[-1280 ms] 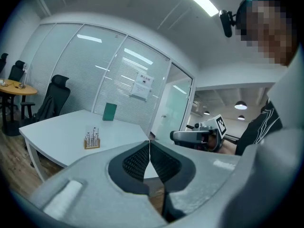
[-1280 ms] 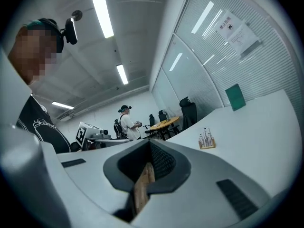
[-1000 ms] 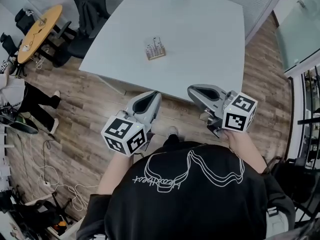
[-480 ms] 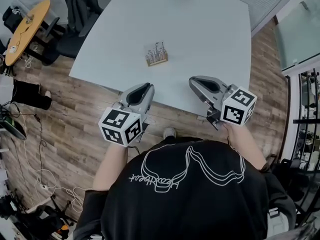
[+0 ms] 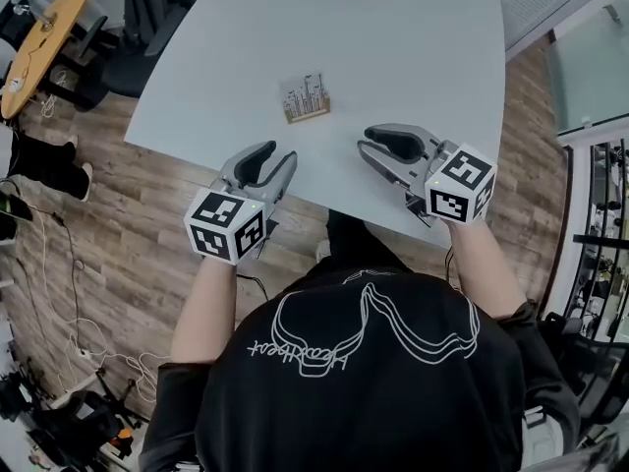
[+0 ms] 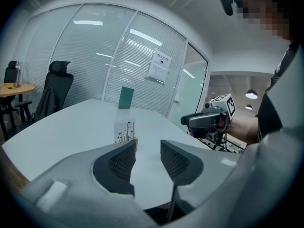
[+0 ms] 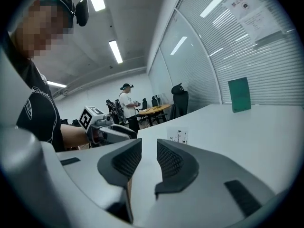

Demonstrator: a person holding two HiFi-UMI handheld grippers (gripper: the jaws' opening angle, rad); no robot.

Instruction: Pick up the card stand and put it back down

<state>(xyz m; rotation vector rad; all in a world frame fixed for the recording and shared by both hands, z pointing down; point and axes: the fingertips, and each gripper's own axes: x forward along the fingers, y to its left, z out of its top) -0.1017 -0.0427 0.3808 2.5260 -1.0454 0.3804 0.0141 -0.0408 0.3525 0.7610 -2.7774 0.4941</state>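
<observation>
The card stand [image 5: 305,98], a small wooden base holding white printed cards, stands upright on the pale table [image 5: 413,57]. It also shows in the left gripper view as the card stand [image 6: 125,130] and in the right gripper view as the card stand [image 7: 177,136]. My left gripper [image 5: 267,159] hovers at the table's near edge, short of the stand and to its left. Its jaws are opening, with nothing between them. My right gripper [image 5: 375,147] is over the table to the stand's right, jaws also opening and empty.
A green box [image 6: 126,98] stands at the table's far side. Black office chairs [image 5: 147,8] and a round wooden table [image 5: 39,42] lie left. Glass walls with blinds [image 6: 95,61] enclose the room. A person [image 7: 127,103] stands in the background.
Both grippers have moved forward from over the floor to the table's near edge. Both pairs of jaws have parted from shut.
</observation>
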